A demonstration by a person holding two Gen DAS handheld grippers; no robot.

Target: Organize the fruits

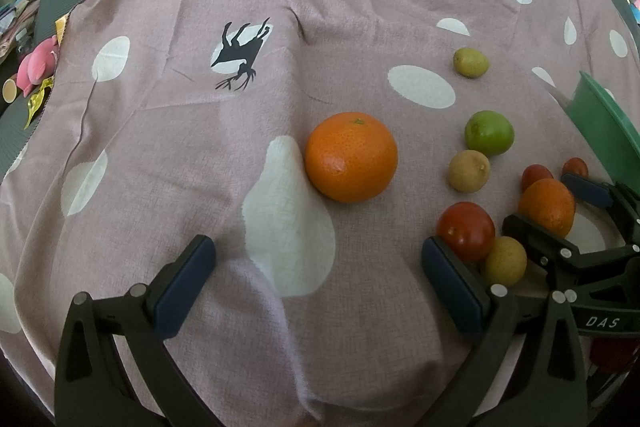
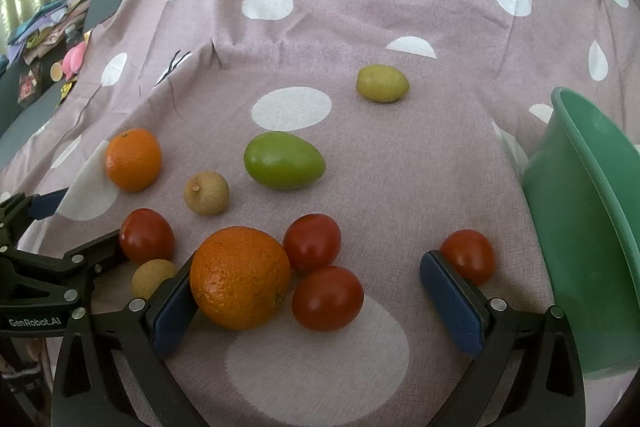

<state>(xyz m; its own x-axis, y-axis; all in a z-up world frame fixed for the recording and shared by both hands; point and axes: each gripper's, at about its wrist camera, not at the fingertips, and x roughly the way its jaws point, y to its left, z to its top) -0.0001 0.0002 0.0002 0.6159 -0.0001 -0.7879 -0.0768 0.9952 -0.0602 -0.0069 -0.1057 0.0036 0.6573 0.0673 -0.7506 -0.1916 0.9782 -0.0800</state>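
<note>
Fruit scattered on the dotted pink cloth (image 2: 360, 19): big orange (image 2: 240, 277) against the right gripper (image 2: 308, 301) inner left pad, tomatoes (image 2: 327, 297) alongside, green bowl (image 2: 592, 227) to the right. Jaws wide, gripping nothing. Left gripper (image 1: 320, 279) likewise wide, empty, short of another orange (image 1: 351, 157).

mauve dotted cloth (image 1: 168, 163); pink plush toy (image 1: 36, 65) at left edge.
</note>
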